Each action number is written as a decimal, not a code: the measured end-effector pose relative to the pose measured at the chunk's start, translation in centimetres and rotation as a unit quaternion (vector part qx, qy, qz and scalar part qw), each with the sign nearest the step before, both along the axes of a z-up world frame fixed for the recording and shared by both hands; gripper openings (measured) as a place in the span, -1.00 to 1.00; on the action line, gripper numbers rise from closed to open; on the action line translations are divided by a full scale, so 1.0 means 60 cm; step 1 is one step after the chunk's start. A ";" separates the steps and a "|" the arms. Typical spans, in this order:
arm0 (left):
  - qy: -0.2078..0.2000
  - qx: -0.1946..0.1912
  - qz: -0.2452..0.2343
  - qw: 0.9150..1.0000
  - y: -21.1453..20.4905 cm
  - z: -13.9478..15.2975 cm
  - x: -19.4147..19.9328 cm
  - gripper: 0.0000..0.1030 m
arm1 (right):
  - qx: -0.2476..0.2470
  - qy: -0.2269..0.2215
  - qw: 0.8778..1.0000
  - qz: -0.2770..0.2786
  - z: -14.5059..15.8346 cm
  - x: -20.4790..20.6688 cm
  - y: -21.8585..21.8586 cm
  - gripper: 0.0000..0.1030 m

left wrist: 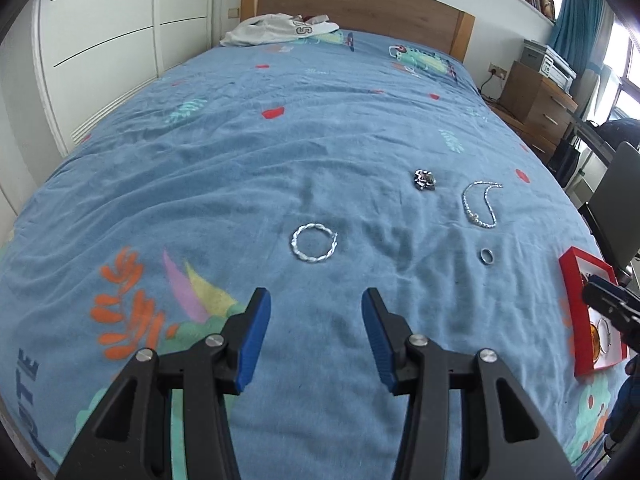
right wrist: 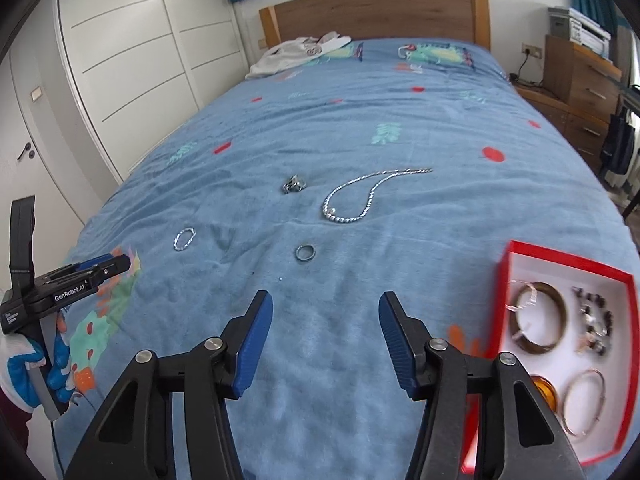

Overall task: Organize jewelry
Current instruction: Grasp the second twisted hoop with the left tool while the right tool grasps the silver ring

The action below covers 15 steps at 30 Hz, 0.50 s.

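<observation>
Loose pieces: four on the bed [left wrist: 240, 168] — twisted bangle [left wrist: 314, 244], ring [left wrist: 487, 256], necklace [left wrist: 482, 204], dark clump [left wrist: 424, 180].
Red box [right wrist: 505, 276]: right wrist view, 4 o'clock, holds two bangles, amber piece, dark beads; left wrist view shows only its edge.
Left gripper [left wrist: 316, 336]: jaws wide, empty — bangle at 12 o'clock.
Right gripper [right wrist: 326, 336]: jaws wide, empty, blanket bare beneath.
</observation>
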<state>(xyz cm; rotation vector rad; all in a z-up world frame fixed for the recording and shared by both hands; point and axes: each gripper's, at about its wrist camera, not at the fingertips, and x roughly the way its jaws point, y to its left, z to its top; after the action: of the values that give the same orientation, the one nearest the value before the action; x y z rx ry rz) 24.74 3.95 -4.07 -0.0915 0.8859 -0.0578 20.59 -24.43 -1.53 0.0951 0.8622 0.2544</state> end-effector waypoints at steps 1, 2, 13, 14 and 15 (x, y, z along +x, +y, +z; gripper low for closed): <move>0.002 -0.001 -0.006 1.000 -0.004 -0.005 0.013 -0.12 | 0.001 0.003 1.000 0.004 -0.008 0.013 0.005 0.01; 0.004 -0.001 -0.012 1.000 -0.009 -0.010 0.025 -0.12 | 0.001 0.007 1.000 0.009 -0.017 0.026 0.011 -0.01; 0.026 0.014 -0.006 1.000 -0.006 -0.074 0.129 -0.13 | 0.010 0.031 0.998 0.045 -0.089 0.129 0.062 -0.06; 0.027 0.013 -0.005 1.000 -0.003 -0.077 0.133 -0.13 | 0.009 0.035 0.998 0.047 -0.097 0.136 0.066 -0.06; 0.029 0.012 -0.005 1.000 0.000 -0.082 0.138 -0.12 | 0.008 0.038 0.998 0.048 -0.104 0.142 0.068 -0.06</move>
<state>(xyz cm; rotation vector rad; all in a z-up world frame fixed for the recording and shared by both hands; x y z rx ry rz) 33.03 3.93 -8.99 -0.0662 0.9439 -0.0548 29.10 -20.35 -7.76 0.0796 0.9417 0.3500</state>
